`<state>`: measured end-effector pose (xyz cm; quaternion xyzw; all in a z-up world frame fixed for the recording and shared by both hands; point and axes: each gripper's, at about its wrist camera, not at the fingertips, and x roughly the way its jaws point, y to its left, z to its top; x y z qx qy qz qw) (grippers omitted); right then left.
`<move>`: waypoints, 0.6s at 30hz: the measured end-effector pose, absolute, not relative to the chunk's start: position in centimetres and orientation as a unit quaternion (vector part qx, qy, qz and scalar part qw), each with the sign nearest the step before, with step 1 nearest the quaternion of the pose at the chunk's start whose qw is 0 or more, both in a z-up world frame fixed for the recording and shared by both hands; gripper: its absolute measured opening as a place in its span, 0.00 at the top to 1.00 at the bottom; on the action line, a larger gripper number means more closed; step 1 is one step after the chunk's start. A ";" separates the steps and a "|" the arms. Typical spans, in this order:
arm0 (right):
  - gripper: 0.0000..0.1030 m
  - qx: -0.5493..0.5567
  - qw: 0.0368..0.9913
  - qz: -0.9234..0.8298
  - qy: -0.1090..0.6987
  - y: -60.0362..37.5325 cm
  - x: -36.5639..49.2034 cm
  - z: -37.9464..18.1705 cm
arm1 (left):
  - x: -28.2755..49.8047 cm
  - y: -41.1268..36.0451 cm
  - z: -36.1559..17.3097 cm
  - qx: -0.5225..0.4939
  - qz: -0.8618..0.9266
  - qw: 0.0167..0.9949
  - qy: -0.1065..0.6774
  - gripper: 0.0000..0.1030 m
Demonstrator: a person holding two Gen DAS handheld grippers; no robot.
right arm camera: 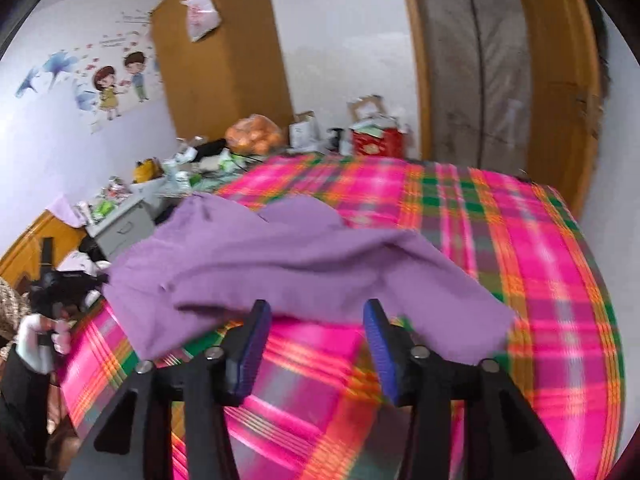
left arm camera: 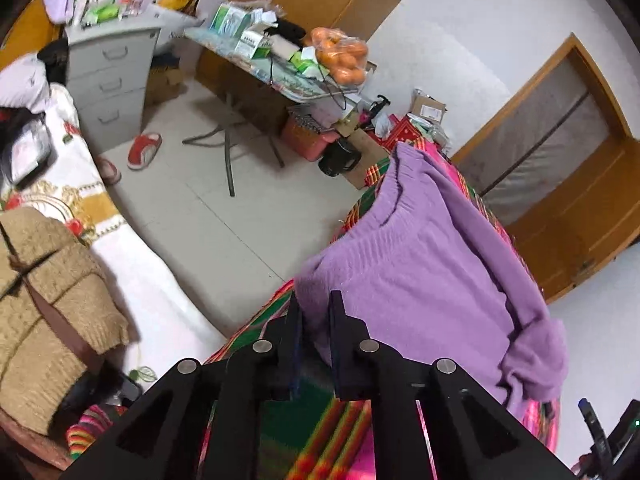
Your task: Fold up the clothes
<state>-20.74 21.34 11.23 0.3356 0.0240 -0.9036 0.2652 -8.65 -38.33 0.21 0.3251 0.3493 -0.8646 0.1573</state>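
Sweater point(right arm camera: 256, 256), purple knit, lies spread on the plaid blanket point(right arm camera: 520, 248) of the bed, bunched toward the bed's left side, its long axis running roughly left to right across the right wrist view; one limb of it, probably a sleeve, trails out to the right and ends just beyond the right gripper's point(right arm camera: 316, 312) tips.

In the left wrist view the sweater point(left arm camera: 420, 260) stretches away from the left gripper point(left arm camera: 318, 300) toward the far corner of the bed, its ribbed band crossing the cloth partway along; the near corner sits at the gripper's tips, and the fingers stand pressed almost together with the knit edge apparently pinched between them, though the pads themselves are partly hidden.

The right gripper is spread wide, nothing between its fingers; the sweater's near edge lies just ahead of the tips, the blanket bare beneath them; the view is blurred, so the exact gap is unclear.

So the left hand appears to have its corner, and the right is the free one; the trailing limb lies ahead and to its right, the nearer piece for it to take, I judge.
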 end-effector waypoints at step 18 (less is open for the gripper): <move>0.52 0.456 0.292 -0.804 -0.248 20.0 -34.0 5.8 | -12.6 -23.6 0.9 0.364 -0.906 0.039 0.211 0.88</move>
